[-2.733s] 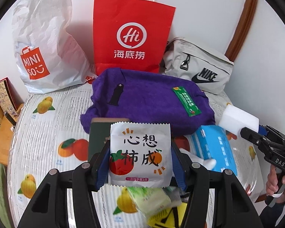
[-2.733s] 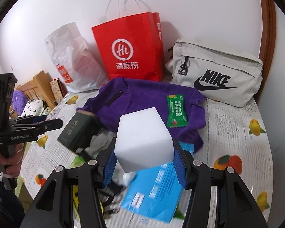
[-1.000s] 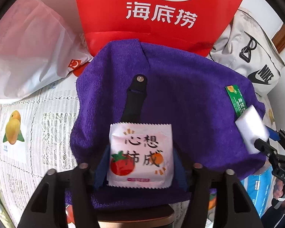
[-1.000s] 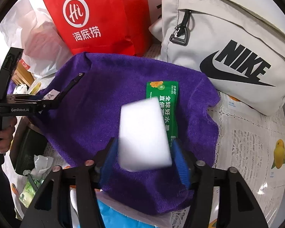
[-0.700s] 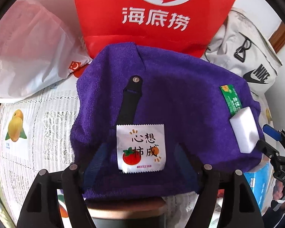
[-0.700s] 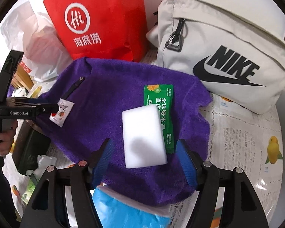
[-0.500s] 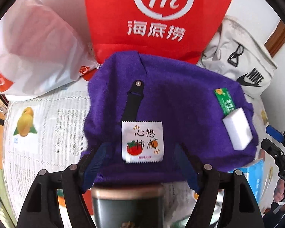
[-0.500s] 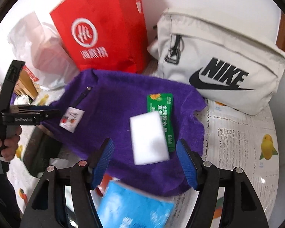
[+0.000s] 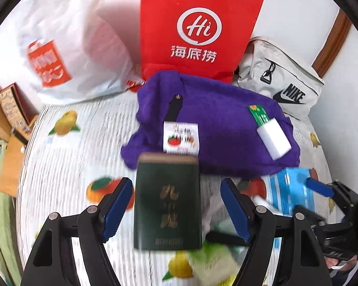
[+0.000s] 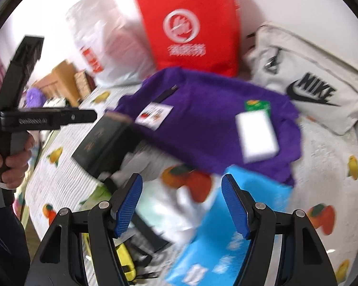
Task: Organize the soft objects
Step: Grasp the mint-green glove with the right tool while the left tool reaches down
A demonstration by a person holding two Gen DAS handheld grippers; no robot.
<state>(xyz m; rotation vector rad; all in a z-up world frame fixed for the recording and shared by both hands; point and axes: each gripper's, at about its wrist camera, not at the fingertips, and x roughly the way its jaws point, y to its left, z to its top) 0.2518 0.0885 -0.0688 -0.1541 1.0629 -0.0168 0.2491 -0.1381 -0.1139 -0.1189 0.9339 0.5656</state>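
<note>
Purple towel [image 9: 217, 128] lies spread on the bench [image 9: 66, 166], which is covered by a white cloth printed with oranges and lemons. On the towel's left part rests a white snack sachet [image 9: 181, 139] printed with a tomato, its upper edge touching a black strap with a snap [image 9: 175, 108]. On the towel's right part lies a white sponge block [image 9: 273, 141], overlapping the lower end of a green wipes packet [image 9: 258, 115]. The sachet and the sponge are well apart.

Just in front of the towel stands a dark green box [image 9: 167, 201] with gold lettering, tilted, hiding the towel's near edge in the left wrist view. To the right of it, a light blue tissue pack [image 10: 229, 226] sits partly under the towel's front right corner. Crumpled white plastic and a pale green packet [image 9: 211, 262] lie near the box's base.

The left gripper [image 9: 176, 205] has its blue-padded fingers apart, straddling the green box without touching it as far as the blur allows. The right gripper [image 10: 181, 201] also has its fingers spread wide and holds nothing, over the tissue pack and crumpled plastic.

Behind the towel stand a red paper bag [image 9: 198, 31], a white plastic shopping bag [image 9: 66, 47] and a grey Nike bag [image 9: 281, 83] against the wall.
</note>
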